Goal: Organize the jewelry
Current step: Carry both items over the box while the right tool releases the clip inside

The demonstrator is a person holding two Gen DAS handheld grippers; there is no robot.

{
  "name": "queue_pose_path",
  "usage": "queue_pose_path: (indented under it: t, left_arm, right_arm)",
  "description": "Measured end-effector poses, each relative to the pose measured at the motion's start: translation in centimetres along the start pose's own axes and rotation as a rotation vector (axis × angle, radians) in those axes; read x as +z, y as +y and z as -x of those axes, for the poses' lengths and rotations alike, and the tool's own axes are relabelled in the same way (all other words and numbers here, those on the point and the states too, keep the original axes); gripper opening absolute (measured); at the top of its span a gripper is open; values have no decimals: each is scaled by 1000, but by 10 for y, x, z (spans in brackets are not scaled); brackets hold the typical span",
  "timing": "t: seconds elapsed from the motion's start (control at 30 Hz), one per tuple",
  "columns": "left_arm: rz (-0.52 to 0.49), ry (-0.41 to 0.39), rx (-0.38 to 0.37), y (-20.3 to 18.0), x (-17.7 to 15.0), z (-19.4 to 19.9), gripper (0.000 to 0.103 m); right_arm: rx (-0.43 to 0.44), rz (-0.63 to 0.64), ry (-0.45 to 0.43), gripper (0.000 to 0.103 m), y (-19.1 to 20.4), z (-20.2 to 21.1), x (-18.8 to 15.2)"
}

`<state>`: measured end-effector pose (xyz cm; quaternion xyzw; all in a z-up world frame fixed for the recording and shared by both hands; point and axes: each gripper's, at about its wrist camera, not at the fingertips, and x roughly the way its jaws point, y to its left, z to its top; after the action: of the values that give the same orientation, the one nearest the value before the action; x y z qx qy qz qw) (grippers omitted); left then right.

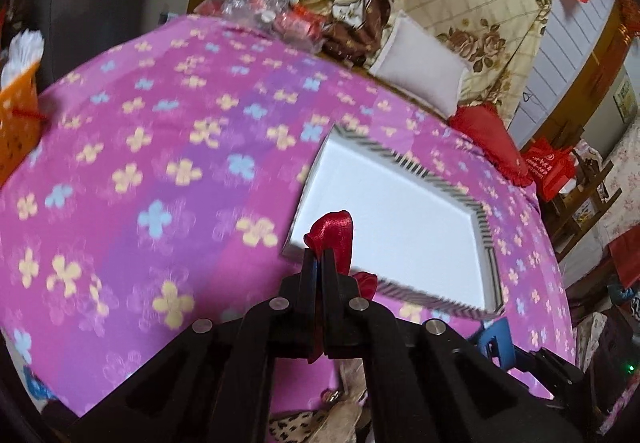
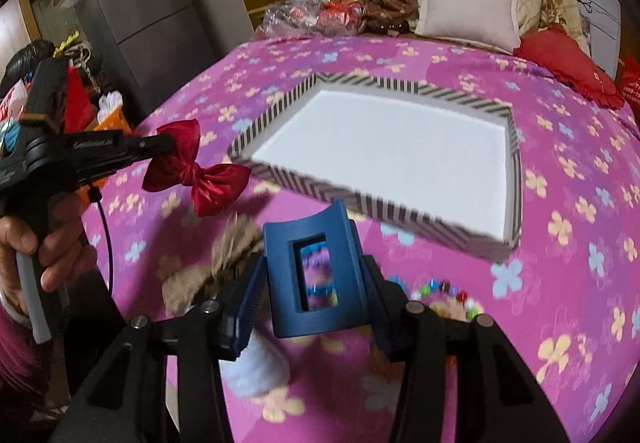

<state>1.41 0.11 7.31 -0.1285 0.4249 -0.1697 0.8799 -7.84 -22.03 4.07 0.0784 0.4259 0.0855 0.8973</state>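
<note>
A red bow (image 2: 196,167) is pinched between the nearly closed fingers of the left gripper (image 1: 319,257), held above the bedspread (image 1: 160,171). Ahead and right of that gripper a striped tray (image 1: 404,159) is seen. A blue hair clip (image 2: 316,275) is clamped across the right gripper (image 2: 316,283), its fingers spread by the clip's width. The tray lies just ahead of it; beads (image 2: 448,289) lie below, to its right.

Left gripper (image 1: 319,263): matte black linkage arms, four round silver pivot pins, narrow black jaws. Seen from the right wrist camera, its body carries faint grey lettering, an orange part and a thin black cable. Hand (image 2: 48,243): bare skin, magenta sleeve, grey handle. Right gripper (image 2: 316,279): black arms, silver pins, dark blue ribbed pads.
</note>
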Motion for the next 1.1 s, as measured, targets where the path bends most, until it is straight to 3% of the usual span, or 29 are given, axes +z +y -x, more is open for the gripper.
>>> queue_pose_path:
  t: [0.23, 0.53, 0.93, 1.1]
  left_arm:
    - [-6, -28, 10, -16, 25, -19, 3]
    - [-10, 92, 61, -14, 24, -89, 3]
    - [-26, 145, 99, -2, 15, -114, 3]
    - [-21, 141, 112, -1, 14, -117, 4]
  right_arm:
    - [0, -28, 3, 50, -7, -31, 49]
    - [13, -112, 79, 50, -25, -105, 104]
    - [1, -158, 161, 50, -29, -197, 138]
    - [12, -190, 150, 50, -31, -204, 142]
